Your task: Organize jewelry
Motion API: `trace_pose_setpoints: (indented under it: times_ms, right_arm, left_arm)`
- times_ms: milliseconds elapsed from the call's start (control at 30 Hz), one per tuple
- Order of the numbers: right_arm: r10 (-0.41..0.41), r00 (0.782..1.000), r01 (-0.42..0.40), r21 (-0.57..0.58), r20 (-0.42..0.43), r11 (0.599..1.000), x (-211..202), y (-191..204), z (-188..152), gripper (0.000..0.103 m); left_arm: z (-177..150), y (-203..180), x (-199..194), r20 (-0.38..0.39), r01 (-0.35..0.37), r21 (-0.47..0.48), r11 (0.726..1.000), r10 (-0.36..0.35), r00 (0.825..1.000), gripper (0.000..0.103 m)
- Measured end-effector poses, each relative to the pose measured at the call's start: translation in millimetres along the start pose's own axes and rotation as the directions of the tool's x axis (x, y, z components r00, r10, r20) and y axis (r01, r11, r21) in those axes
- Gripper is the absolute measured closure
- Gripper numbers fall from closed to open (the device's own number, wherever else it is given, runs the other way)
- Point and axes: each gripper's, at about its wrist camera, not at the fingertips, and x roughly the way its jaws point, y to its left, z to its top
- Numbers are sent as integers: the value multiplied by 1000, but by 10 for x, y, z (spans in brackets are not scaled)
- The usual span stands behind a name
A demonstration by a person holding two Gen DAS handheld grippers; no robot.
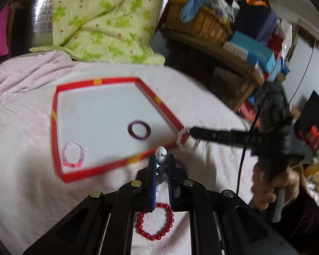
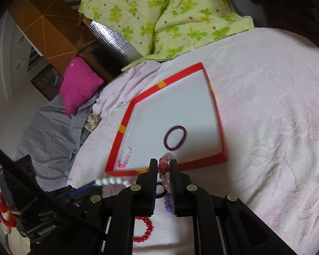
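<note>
The red-rimmed tray (image 1: 161, 106) lies ahead of and below both our grippers, and that is what the coming move turns on. Our left gripper (image 1: 161, 159) is clamped on a white and grey bead bracelet (image 1: 161, 156), its tips just short of the tray's near rim. Our right gripper (image 2: 164, 165) is clamped on a pink bracelet with a rose bead (image 2: 164, 166), tips over the near rim (it looks the nearer one). Inside the tray lie a dark ring bracelet (image 2: 175, 137) and a clear pink one (image 1: 73, 154). A red bead bracelet (image 1: 155, 222) waits on the bedspread.
</note>
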Motion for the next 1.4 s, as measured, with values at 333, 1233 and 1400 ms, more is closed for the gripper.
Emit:
trace_pose_setpoints:
  times_ms: [333, 1233, 1400]
  right_arm:
    - [-23, 998, 21, 38, 52, 999, 212, 11, 305, 91]
    - [-167, 986, 164, 107, 15, 981, 1032, -209, 789, 91]
    - [-200, 980, 198, 127, 4, 972, 1117, -249, 807, 88]
  left_arm:
    - [315, 263, 34, 99, -29, -75, 997, 36, 994, 93]
    - [278, 383, 793, -74, -175, -79, 981, 170, 983, 93]
    - [236, 364, 861, -104, -175, -67, 982, 168, 980, 93]
